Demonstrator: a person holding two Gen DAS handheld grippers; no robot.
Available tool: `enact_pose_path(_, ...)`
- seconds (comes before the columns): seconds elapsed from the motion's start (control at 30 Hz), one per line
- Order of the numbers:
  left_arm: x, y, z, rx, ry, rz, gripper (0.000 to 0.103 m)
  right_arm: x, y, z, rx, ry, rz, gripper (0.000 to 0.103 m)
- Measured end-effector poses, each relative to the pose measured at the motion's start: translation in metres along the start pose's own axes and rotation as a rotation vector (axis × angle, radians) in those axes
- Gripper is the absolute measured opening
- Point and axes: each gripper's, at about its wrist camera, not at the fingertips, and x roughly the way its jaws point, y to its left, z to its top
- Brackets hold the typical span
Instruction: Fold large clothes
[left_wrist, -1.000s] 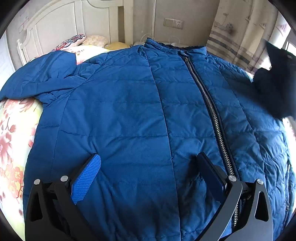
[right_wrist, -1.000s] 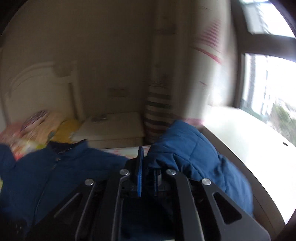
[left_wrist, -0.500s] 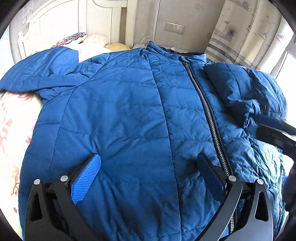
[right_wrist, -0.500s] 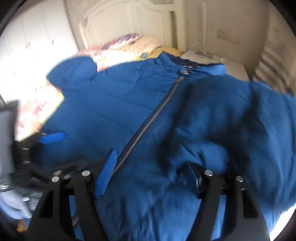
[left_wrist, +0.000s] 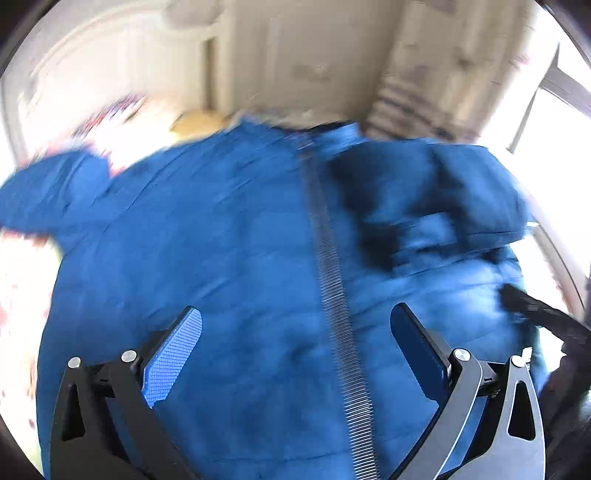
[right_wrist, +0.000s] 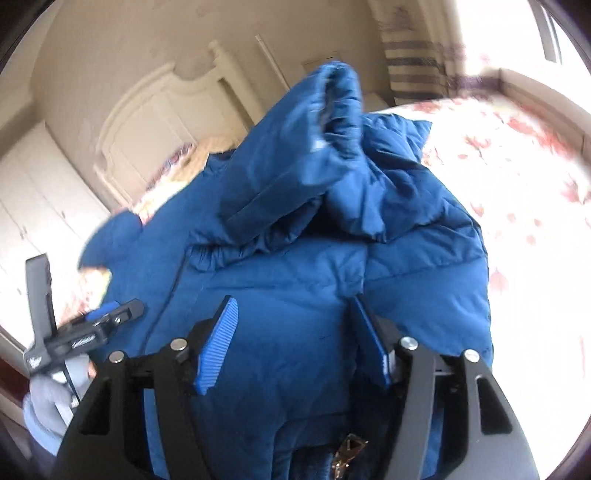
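Note:
A blue quilted jacket (left_wrist: 221, 258) lies front up on the bed, its zipper (left_wrist: 332, 280) closed down the middle. One sleeve (left_wrist: 443, 192) is folded over the chest; in the right wrist view this sleeve (right_wrist: 295, 158) lies bunched with its cuff pointing up. The other sleeve (left_wrist: 44, 192) stretches out to the left. My left gripper (left_wrist: 295, 314) hovers open above the lower front, straddling the zipper. My right gripper (right_wrist: 293, 302) is low over the jacket's side panel (right_wrist: 295, 266). Its jaws are closing, with fabric under and between them but no pad pressing on it.
A floral sheet (right_wrist: 517, 177) covers the bed to the right of the jacket. The white headboard (right_wrist: 155, 122) and pillows (left_wrist: 122, 110) are beyond the collar. A striped curtain (left_wrist: 424, 85) and a bright window (left_wrist: 554, 122) stand at the right. A hand in a grey sleeve (right_wrist: 48, 398) holds the left gripper.
My right gripper let go of the sleeve, which dropped onto the chest. That gripper then came down and rolled over the jacket's side. My left gripper lifted and shifted toward the zipper.

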Motion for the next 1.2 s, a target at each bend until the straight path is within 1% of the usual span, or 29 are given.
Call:
enact_pose_path(0.07,0.006,-0.035,0.009,0.093,-0.005,-0.008,0.098,-0.004,-0.007,0.0,0.044,-0.032,-0.01,0.046)
enact_pose_path(0.1,0.012,-0.051,0.013,0.133,-0.007,-0.008,0.098,-0.011,-0.013,0.0,0.074,-0.065,-0.025,0.046)
enact_pose_path(0.13,0.018,-0.064,0.015,0.164,-0.01,-0.011,0.098,-0.016,-0.016,0.0,0.094,-0.095,-0.022,0.046)
enact_pose_path(0.23,0.035,-0.101,0.023,0.231,-0.024,-0.013,0.096,-0.025,-0.026,-0.002,0.139,-0.143,-0.014,0.046)
enact_pose_path(0.3,0.042,-0.124,0.028,0.288,-0.057,0.009,0.095,-0.028,-0.03,-0.004,0.159,-0.167,-0.017,0.046)
enact_pose_path(0.33,0.046,-0.137,0.03,0.334,-0.079,0.03,0.095,-0.03,-0.032,-0.005,0.168,-0.181,-0.018,0.046)
enact_pose_path(0.4,0.051,-0.152,0.032,0.392,-0.107,0.06,0.092,-0.032,-0.036,-0.007,0.188,-0.199,-0.019,0.047)
enact_pose_path(0.43,0.054,-0.157,0.034,0.415,-0.118,0.073,0.086,-0.035,-0.04,-0.008,0.199,-0.207,-0.02,0.047)
enact_pose_path(0.47,0.056,-0.161,0.036,0.439,-0.128,0.071,0.073,-0.036,-0.043,-0.009,0.211,-0.216,-0.022,0.047)
enact_pose_path(0.5,0.057,-0.162,0.037,0.456,-0.131,0.04,0.061,-0.037,-0.046,-0.009,0.224,-0.218,-0.017,0.047)
enact_pose_path(0.53,0.055,-0.161,0.037,0.455,-0.133,0.022,0.045,-0.036,-0.047,-0.009,0.231,-0.215,-0.015,0.047)
enact_pose_path(0.57,0.049,-0.153,0.039,0.414,-0.151,-0.012,0.034,-0.037,-0.048,-0.01,0.235,-0.216,-0.017,0.047)
enact_pose_path(0.6,0.044,-0.146,0.042,0.377,-0.167,-0.033,0.033,-0.038,-0.049,-0.01,0.235,-0.22,-0.018,0.047)
enact_pose_path(0.63,0.035,-0.131,0.046,0.311,-0.19,-0.071,0.031,-0.038,-0.049,-0.011,0.233,-0.22,-0.017,0.048)
enact_pose_path(0.7,0.022,-0.099,0.053,0.168,-0.211,-0.141,0.031,-0.038,-0.049,-0.011,0.23,-0.221,-0.02,0.049)
enact_pose_path(0.73,0.014,-0.068,0.058,0.048,-0.222,-0.18,0.029,-0.038,-0.048,-0.012,0.228,-0.221,-0.019,0.049)
enact_pose_path(0.8,0.005,-0.021,0.06,-0.109,-0.24,-0.203,0.028,-0.037,-0.044,-0.012,0.22,-0.221,-0.02,0.05)
enact_pose_path(0.83,0.002,0.005,0.059,-0.189,-0.236,-0.244,0.028,-0.037,-0.043,-0.012,0.216,-0.221,-0.025,0.052)
enact_pose_path(0.87,0.002,0.043,0.054,-0.299,-0.223,-0.306,0.028,-0.036,-0.043,-0.013,0.214,-0.22,-0.025,0.055)
enact_pose_path(0.9,0.003,0.068,0.05,-0.369,-0.213,-0.326,0.028,-0.036,-0.042,-0.013,0.214,-0.219,-0.024,0.055)
enact_pose_path(0.93,0.005,0.091,0.043,-0.427,-0.2,-0.328,0.028,-0.036,-0.042,-0.013,0.215,-0.218,-0.022,0.055)
enact_pose_path(1.0,0.011,0.136,0.026,-0.513,-0.167,-0.302,0.028,-0.035,-0.042,-0.013,0.216,-0.214,-0.022,0.055)
enact_pose_path(1.03,0.016,0.153,0.017,-0.552,-0.145,-0.291,0.03,-0.035,-0.042,-0.013,0.215,-0.211,-0.022,0.055)
enact_pose_path(1.07,0.021,0.162,0.012,-0.585,-0.123,-0.285,0.038,-0.034,-0.041,-0.012,0.213,-0.209,-0.023,0.056)
enact_pose_path(1.1,0.027,0.173,0.004,-0.632,-0.097,-0.291,0.042,-0.034,-0.04,-0.012,0.21,-0.207,-0.024,0.056)
enact_pose_path(1.13,0.035,0.188,-0.007,-0.706,-0.074,-0.319,0.05,-0.033,-0.04,-0.012,0.206,-0.204,-0.026,0.057)
enact_pose_path(1.17,0.038,0.197,-0.013,-0.751,-0.078,-0.359,0.053,-0.033,-0.039,-0.012,0.204,-0.202,-0.027,0.058)
enact_pose_path(1.2,0.036,0.198,-0.014,-0.765,-0.095,-0.372,0.054,-0.032,-0.038,-0.012,0.2,-0.199,-0.03,0.058)
